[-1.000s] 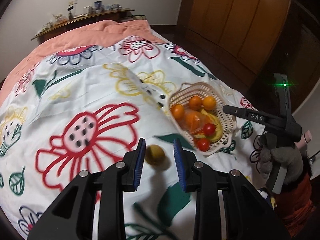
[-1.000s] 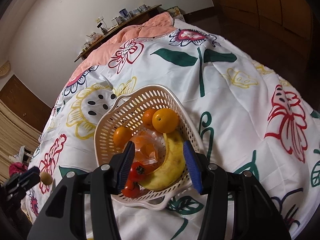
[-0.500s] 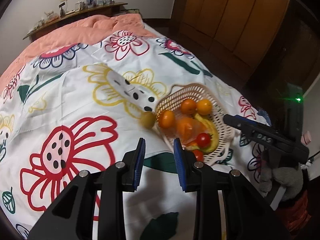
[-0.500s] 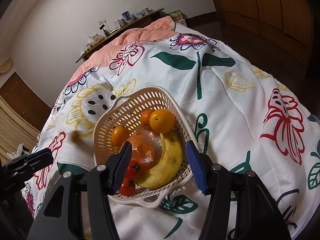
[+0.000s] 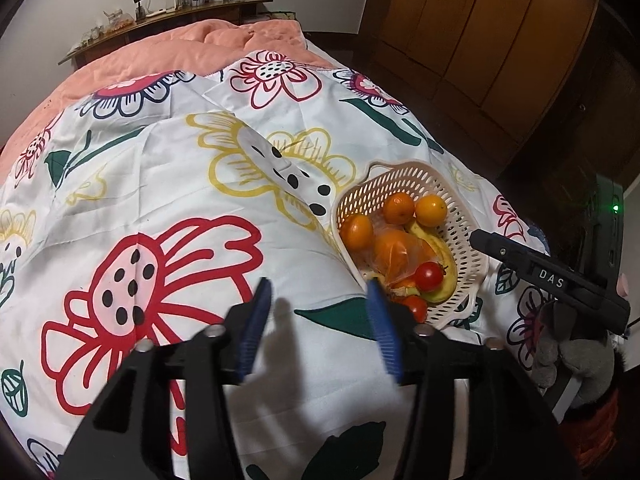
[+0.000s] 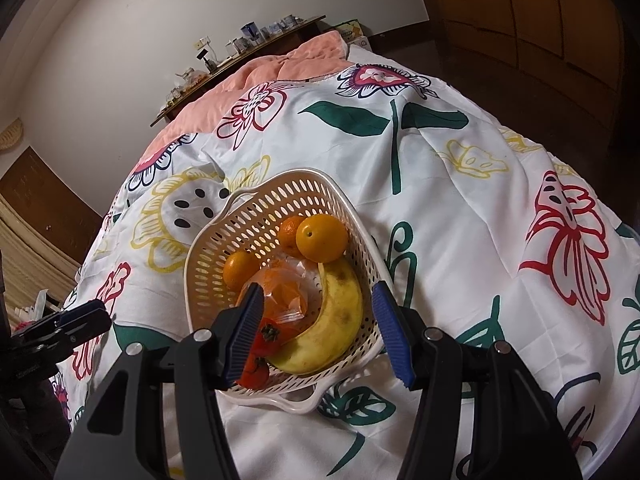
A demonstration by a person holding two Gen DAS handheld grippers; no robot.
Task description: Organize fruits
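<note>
- Basket (image 6: 224,248): cream perforated plastic, sits on the floral bedspread (image 5: 168,184) near the bed's right edge, wavy rim, handle cut-outs at near and far ends.
- Contents seen from the right wrist view: banana (image 6: 336,320) curved along the right inner wall; large orange (image 6: 322,238) at its far tip, touching a smaller orange (image 6: 289,232) just behind it; a third orange (image 6: 239,270) against the left wall.
- Clear bag (image 6: 286,294) with orange fruit inside lies at basket centre, between the left orange and the banana.
- Two tomatoes (image 6: 266,338) with green calyxes lie at the near end, touching the banana; partly hidden by a finger pad.
- Right gripper (image 6: 318,324): jaws spread wide, nothing held, hovering above the near half of the basket; blue fingers (image 6: 390,330) flank the banana and bag.
- Left gripper (image 5: 320,320): jaws likewise spread, nothing between them, over bare bedspread just left of the basket; its right finger overlaps the basket's near rim in view.
- Surroundings: peach blanket (image 5: 168,60) at the bed's far end, wooden shelf (image 5: 172,24) with small items along the wall, wooden wardrobe (image 5: 480,40) to the right.
</note>
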